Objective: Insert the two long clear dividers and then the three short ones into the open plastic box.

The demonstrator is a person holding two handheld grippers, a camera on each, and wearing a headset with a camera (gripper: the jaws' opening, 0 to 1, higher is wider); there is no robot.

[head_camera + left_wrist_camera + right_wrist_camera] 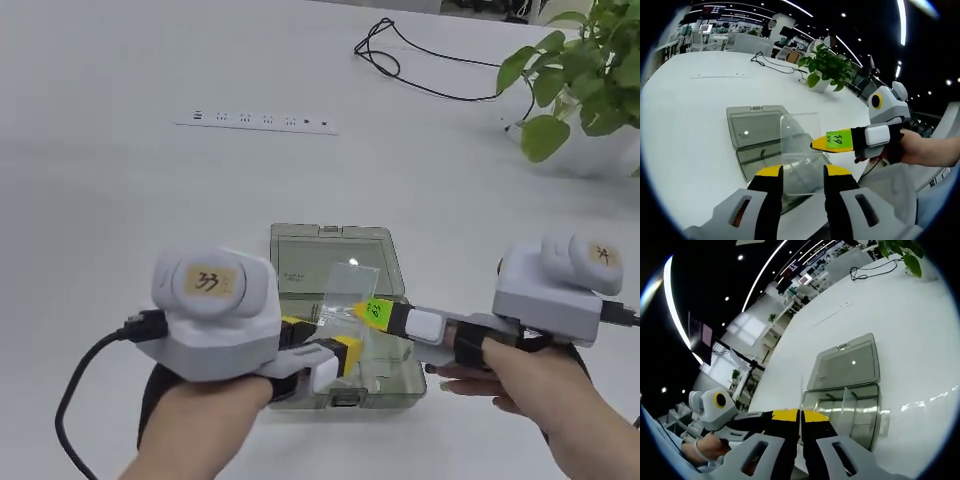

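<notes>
Clear plastic divider sheet (797, 127) pinched in your right gripper's (800, 415) fingers; left gripper's (804, 171) spread fingers straddle it, contact unclear. Align it square over the smoky plastic box (310, 262), lower gently.

Pwr strip (255, 121), blk cable (380, 62), potted plant (585, 75) on white table (100, 200).

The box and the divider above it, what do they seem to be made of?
Box: likely hard plastic, grey-tinted and see-through, glossy; the table shows through its walls. Divider: probably thin clear plastic, glossy; the lid shows through it, with a glint.
</notes>
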